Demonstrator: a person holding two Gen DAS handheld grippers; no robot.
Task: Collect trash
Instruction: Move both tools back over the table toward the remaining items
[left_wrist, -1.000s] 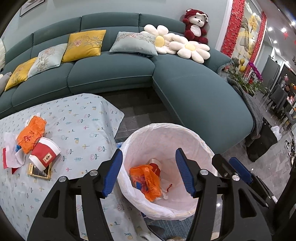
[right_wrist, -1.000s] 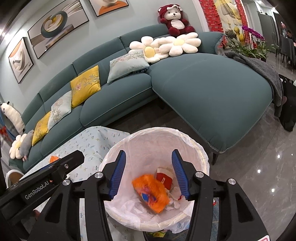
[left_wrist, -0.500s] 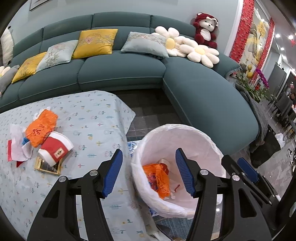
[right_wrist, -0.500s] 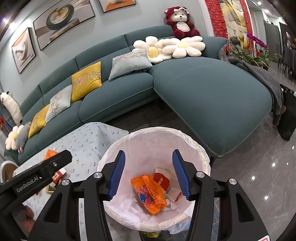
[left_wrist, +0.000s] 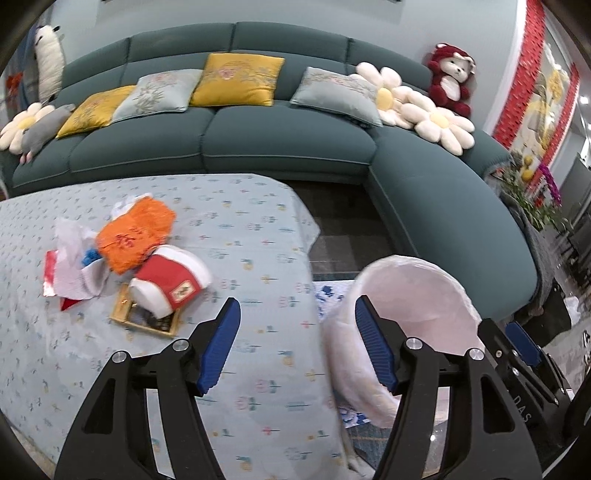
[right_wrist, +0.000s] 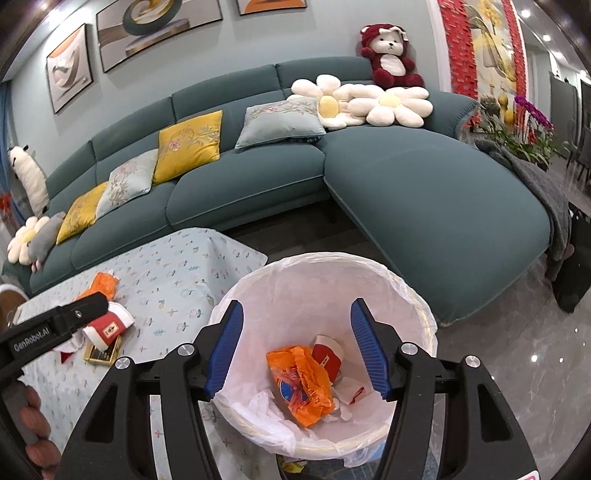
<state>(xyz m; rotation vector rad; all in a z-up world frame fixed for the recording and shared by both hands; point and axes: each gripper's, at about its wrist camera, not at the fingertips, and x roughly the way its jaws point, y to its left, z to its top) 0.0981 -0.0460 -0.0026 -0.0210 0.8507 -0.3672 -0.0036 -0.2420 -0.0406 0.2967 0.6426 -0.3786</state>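
A white-lined trash bin (right_wrist: 413, 295) stands on the floor by the table's corner; an orange plastic bag (right_wrist: 306, 384), a red-and-white cup (right_wrist: 327, 356) and crumpled paper lie in it. My right gripper (right_wrist: 297, 349) hovers over the bin, jaws opening, nothing between them. My left gripper (left_wrist: 297, 347) hangs over the table's edge, jaws opening and empty. To its left on the table lie an orange bag (left_wrist: 135, 234), a red-and-white cup (left_wrist: 171, 282) on its side, white and red wrappers (left_wrist: 72, 269) and a gold-edged flat box (left_wrist: 136, 321). The bin (left_wrist: 421, 295) shows right of the left gripper.
The table wears a pale blue patterned cloth (left_wrist: 240, 229). A teal corner sofa (left_wrist: 288, 147) with cushions and plush toys wraps round behind. Dark tiled floor (left_wrist: 343, 236) lies between sofa and table. A hand (right_wrist: 33, 424) holds the left gripper's handle at the right wrist view's lower left.
My left gripper has swung left from above the bin to over the table's edge, bringing the trash pile closer. Both grippers' jaws have widened slightly. The right gripper stays over the bin.
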